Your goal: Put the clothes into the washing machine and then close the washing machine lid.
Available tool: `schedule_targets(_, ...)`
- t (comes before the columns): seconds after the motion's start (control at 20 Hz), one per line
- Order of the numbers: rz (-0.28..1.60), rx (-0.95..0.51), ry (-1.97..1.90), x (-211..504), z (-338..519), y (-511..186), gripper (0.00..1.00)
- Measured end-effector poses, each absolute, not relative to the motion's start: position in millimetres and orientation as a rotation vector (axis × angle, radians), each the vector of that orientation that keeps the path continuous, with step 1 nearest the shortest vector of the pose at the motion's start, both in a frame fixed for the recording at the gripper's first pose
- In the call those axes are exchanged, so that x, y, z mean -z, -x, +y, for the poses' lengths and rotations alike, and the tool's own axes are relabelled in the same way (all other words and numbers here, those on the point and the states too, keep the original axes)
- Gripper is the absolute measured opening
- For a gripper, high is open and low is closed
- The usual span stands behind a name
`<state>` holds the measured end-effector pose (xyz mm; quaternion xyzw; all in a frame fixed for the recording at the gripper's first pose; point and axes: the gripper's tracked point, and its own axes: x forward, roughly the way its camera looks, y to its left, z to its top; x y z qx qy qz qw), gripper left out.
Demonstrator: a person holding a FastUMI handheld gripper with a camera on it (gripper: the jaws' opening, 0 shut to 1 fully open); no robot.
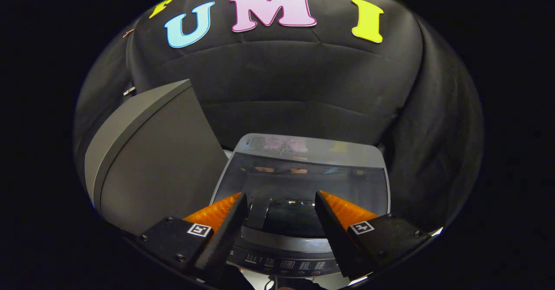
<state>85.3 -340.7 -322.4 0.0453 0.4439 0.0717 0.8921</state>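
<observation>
A grey top-loading washing machine [312, 149] stands just below and ahead of my gripper [279, 194]. Its lid [303, 179], with a dark glass window, lies flat on the machine's top. My two orange-and-black fingers [217, 214] hang apart over the near half of the lid, with nothing between them, so the gripper is open. A dark handle-like part [259, 212] of the lid sits just beside the left finger. The control panel [282, 264] runs along the machine's near edge, under the fingers. The glass reflects the wall, so I cannot make out what is inside the drum.
A tall grey box-like cabinet [160, 168] stands close to the machine's left side, rising above its top. The black cloth wall hangs right behind the machine and wraps round its right side.
</observation>
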Motion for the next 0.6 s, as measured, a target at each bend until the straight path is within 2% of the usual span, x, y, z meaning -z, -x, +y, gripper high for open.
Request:
schedule_targets(0.25,0.909,-0.129,-0.102,316,-340,-91,0.99)
schedule_targets(0.6,0.637,-0.076,-0.107,221,-335,-131,0.99)
